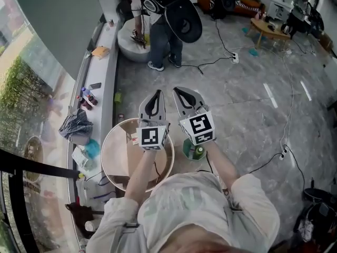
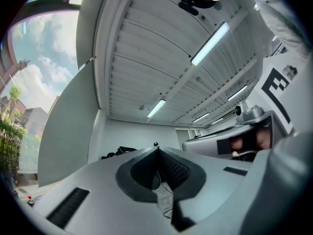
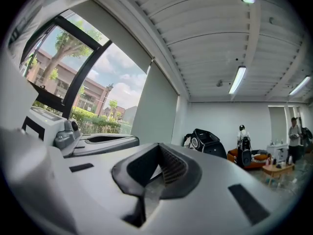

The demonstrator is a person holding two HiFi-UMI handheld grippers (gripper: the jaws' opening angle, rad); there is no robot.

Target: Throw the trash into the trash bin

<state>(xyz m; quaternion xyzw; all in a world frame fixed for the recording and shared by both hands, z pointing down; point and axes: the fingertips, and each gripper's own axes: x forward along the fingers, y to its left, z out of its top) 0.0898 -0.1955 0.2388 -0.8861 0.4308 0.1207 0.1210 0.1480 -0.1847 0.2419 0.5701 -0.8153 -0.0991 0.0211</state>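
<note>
While the left tongs (image 1: 156, 95) and right tongs (image 1: 177, 90) are held up shut on nothing, no trash is in hand.
Both gripper views show the jaws pressed together at the tips with nothing between them; small bits (image 1: 131, 137), possibly the trash, lie on the round counter (image 1: 108, 152) under the left tongs, partly hidden; a green container (image 1: 194, 151), likely the trash bin, stands on the floor just beside that counter; this reads as a gap between picks; next, one pair must open and come down onto a piece.
</note>
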